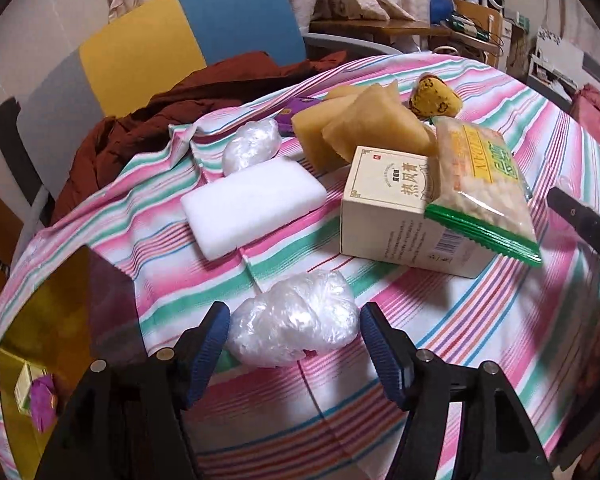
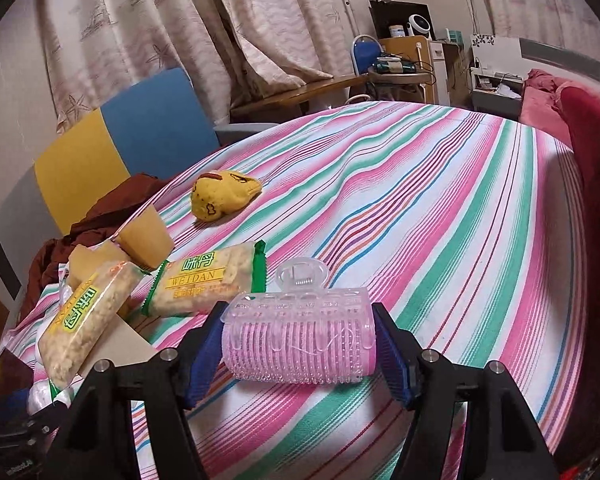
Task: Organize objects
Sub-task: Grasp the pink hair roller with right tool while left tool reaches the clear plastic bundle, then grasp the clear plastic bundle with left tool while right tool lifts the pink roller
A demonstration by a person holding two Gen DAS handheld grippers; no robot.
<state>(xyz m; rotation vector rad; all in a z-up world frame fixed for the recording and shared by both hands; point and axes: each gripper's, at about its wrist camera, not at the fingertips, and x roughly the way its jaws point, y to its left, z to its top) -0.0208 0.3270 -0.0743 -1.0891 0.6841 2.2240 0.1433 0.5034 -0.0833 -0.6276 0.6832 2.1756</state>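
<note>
The left gripper (image 1: pixel 294 344) points down at a table with a striped cloth (image 1: pixel 480 312). Its 2 blue pads are apart, and a crumpled clear plastic ball (image 1: pixel 296 330) lies on the cloth between them. The left pad looks to be just at the ball's edge, and the right pad has a small gap, so the jaws are open and not squeezing it.

From the ball, a white foam block (image 1: pixel 252 210) lies at 11 o'clock. A second plastic ball (image 1: pixel 250 146) sits past that, further toward 11 o'clock. A cream box (image 1: pixel 388 216) stands at 1 o'clock, with a snack pack (image 1: pixel 484 192) leaning on top of it. Behind the box are tan sponge wedges (image 1: pixel 352 124) and a yellow plush toy (image 1: pixel 434 98) at 12 o'clock. A brown cloth (image 1: pixel 148 128) lies over a yellow and blue chair (image 1: pixel 188 28) at 10 o'clock.

The right gripper (image 2: pixel 300 344) holds a pink hair roller (image 2: pixel 300 346) with a clear clip on it. Both blue pads press on the roller's 2 ends, just above the cloth. From the roller, another snack pack (image 2: pixel 204 280) lies at 11 o'clock, and the yellow plush toy sits further back at 11 o'clock.
</note>
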